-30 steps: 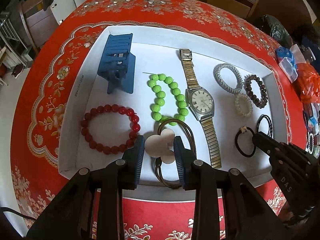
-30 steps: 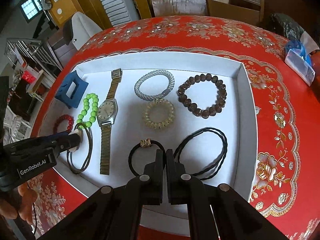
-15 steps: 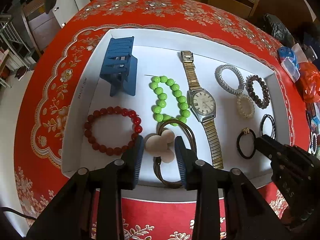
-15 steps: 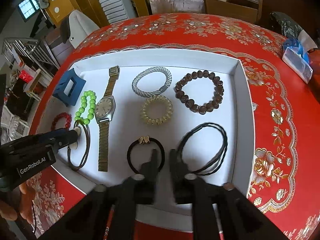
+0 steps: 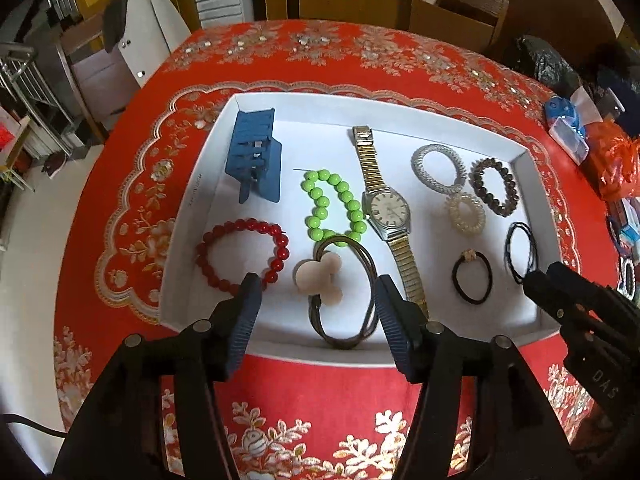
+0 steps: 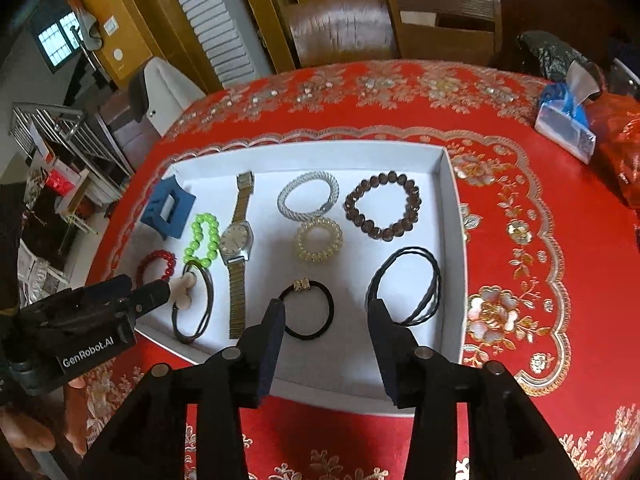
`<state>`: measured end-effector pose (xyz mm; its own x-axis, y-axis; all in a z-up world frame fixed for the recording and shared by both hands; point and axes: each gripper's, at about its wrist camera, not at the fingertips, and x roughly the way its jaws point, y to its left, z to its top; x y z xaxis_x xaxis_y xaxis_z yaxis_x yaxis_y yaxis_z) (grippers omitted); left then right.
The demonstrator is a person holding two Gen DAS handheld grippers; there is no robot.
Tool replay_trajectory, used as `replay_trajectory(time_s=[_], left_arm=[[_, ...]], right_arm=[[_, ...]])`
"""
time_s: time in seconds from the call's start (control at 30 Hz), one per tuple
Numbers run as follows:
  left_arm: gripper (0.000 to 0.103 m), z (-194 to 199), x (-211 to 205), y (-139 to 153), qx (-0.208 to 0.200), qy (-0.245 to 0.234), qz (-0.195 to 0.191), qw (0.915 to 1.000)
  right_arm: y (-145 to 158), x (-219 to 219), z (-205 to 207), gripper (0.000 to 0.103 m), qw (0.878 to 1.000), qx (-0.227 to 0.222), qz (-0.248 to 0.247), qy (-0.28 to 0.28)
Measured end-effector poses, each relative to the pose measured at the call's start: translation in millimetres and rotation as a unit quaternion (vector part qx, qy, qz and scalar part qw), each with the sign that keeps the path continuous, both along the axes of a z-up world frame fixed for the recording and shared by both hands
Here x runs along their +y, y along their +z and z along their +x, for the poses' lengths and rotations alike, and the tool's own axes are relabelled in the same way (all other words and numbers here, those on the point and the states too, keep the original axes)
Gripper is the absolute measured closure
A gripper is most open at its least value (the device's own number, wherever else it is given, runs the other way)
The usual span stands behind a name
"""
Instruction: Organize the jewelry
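With both jaws just opened wide and empty, left gripper [image 5: 316, 292] above the brown tie [image 5: 344, 292], right gripper [image 6: 326, 320] beside the black tie [image 6: 307, 309] — both look released in the white tray [image 6: 454, 240] — next likely withdrawing clear.

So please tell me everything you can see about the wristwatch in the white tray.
The wristwatch lies flat and stretched out straight in the white tray. It has a round pale dial in a silver-looking case and a gold-toned, seemingly metal link band running from the far side toward the near rim. It sits between the green bead bracelet and the clear coil hair tie. Nothing grips it.
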<state>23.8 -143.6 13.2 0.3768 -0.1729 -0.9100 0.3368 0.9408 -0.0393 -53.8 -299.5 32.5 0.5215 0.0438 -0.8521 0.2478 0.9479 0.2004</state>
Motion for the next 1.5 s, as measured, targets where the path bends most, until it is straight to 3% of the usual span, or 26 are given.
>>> replay_trajectory(time_s=[0.37,0.6,0.9,0.97,1.07,1.5], left_arm=[[0.045,-30.7,11.5,34.5,-0.052,0.013,0.011,0.9985],[0.045,-58.2,21.2,61.6,-0.090,0.025,0.004,0.9956],[0.045,-87.7,27.8,87.5,-0.123,0.039,-0.006,0.9916],[0.045,-92.7,28.8,91.8,-0.131,0.043,-0.006,0.9904],[0.045,-98.6,29.4,96.3,-0.137,0.045,-0.008,0.9895],[0.045,-108.5,25.8,101.9,-0.151,0.045,-0.005,0.9875]], right_arm=[[33.8,7.9,-27.7,0.061,0.999,-0.040,-0.023,-0.003],[55.0,20.7,-52.0,0.049,0.998,-0.059,-0.034,0.008],[76.6,30.5,-79.1,0.048,0.996,-0.078,-0.047,0.021],[79.8,31.2,-84.3,0.046,0.995,-0.082,-0.046,0.022],[82.8,31.7,-89.7,0.035,0.995,-0.087,-0.047,0.025],[85.2,28.5,-99.5,0.035,0.994,-0.093,-0.049,0.024]])
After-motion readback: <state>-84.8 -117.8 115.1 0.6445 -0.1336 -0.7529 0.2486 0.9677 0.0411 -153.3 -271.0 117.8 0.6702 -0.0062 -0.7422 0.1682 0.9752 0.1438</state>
